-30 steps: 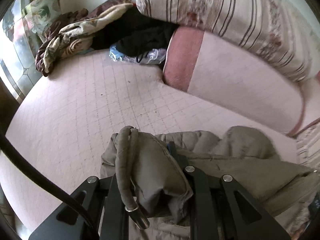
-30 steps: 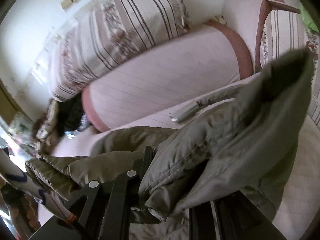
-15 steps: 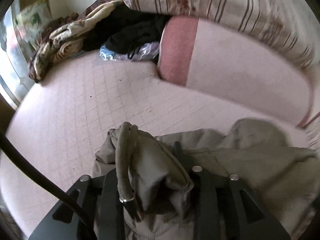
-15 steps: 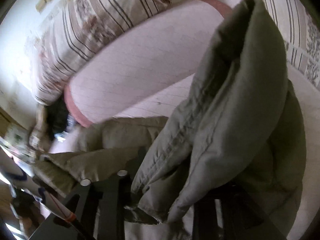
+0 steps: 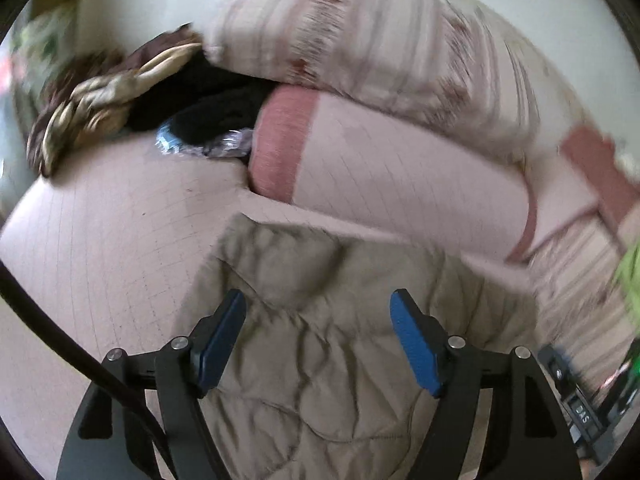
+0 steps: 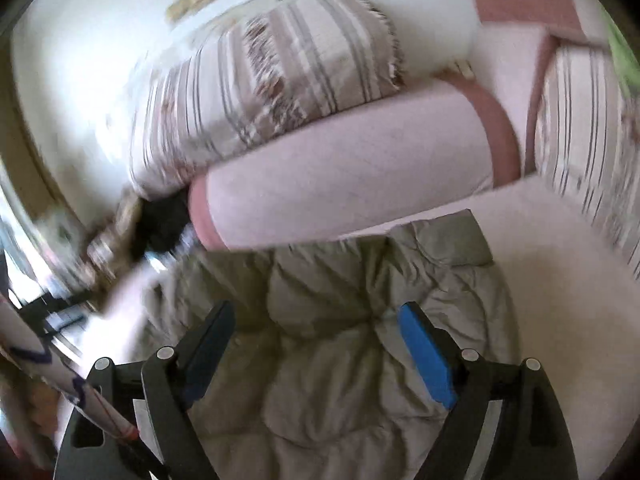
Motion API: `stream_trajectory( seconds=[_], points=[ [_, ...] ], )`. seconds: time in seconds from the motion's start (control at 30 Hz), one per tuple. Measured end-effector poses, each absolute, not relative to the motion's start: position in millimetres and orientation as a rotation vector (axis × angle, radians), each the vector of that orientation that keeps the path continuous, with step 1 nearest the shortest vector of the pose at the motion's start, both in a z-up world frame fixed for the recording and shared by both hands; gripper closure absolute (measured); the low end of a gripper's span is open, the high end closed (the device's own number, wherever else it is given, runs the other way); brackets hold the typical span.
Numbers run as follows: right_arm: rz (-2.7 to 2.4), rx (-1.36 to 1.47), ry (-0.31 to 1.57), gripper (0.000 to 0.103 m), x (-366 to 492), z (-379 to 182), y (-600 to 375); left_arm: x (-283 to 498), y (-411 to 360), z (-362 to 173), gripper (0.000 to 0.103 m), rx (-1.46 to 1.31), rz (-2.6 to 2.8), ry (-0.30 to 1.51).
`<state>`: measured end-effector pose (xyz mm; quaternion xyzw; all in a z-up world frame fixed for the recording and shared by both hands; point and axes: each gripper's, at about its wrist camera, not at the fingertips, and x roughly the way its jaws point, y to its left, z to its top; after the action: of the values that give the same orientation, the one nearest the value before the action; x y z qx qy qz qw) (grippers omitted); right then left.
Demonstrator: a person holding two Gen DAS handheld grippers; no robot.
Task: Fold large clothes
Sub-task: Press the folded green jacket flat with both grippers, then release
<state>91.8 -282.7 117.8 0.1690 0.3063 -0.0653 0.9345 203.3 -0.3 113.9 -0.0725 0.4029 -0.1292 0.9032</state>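
Note:
An olive-green quilted jacket (image 5: 316,344) lies folded on the pink quilted bed (image 5: 100,248), its far edge close to a rolled pink bolster (image 5: 384,176). My left gripper (image 5: 318,336) is open and empty, its blue pads spread just above the jacket. In the right wrist view the same jacket (image 6: 348,320) lies flat below my right gripper (image 6: 316,340), which is also open and empty above it. Both views are motion-blurred.
A striped folded quilt (image 5: 368,52) rests on the bolster. A heap of dark and patterned clothes (image 5: 132,96) lies at the bed's far left corner. Striped cushions (image 6: 592,132) stand at the right. A black cable (image 5: 80,356) crosses the left wrist view.
Both grippers have opened and let go of the jacket, which now lies flat on the bed. Both have pulled back above it.

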Motion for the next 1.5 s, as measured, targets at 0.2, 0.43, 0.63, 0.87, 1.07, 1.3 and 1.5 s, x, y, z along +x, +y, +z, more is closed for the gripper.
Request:
stream_trajectory(
  seconds=[0.2,0.43,0.63,0.87,1.07,1.3,1.5],
  points=[
    [-0.268,0.046,0.721,0.021,123,67,-267,222,-78,66,0.029,-0.03,-0.279,0.916],
    [-0.289,0.095,0.792,0.021,184,26,-300,296,-110,14,0.022,0.039,-0.161,0.965],
    [-0.277,0.165,0.817,0.018,234,6,-324,335,-116,-4,0.015,0.019,-0.12,0.95],
    [-0.314,0.173,0.828,0.017,239,9,-327,339,-114,-1,0.012,0.012,-0.115,0.949],
    [-0.287,0.225,0.648,0.017,152,59,-309,294,-88,37,0.012,-0.038,-0.18,0.9],
    [-0.311,0.223,0.607,0.016,29,58,-287,176,-42,83,0.012,-0.009,-0.215,0.783],
    [-0.35,0.31,0.633,0.016,-61,38,-272,78,-13,73,0.012,0.032,-0.205,0.793]
  ],
)
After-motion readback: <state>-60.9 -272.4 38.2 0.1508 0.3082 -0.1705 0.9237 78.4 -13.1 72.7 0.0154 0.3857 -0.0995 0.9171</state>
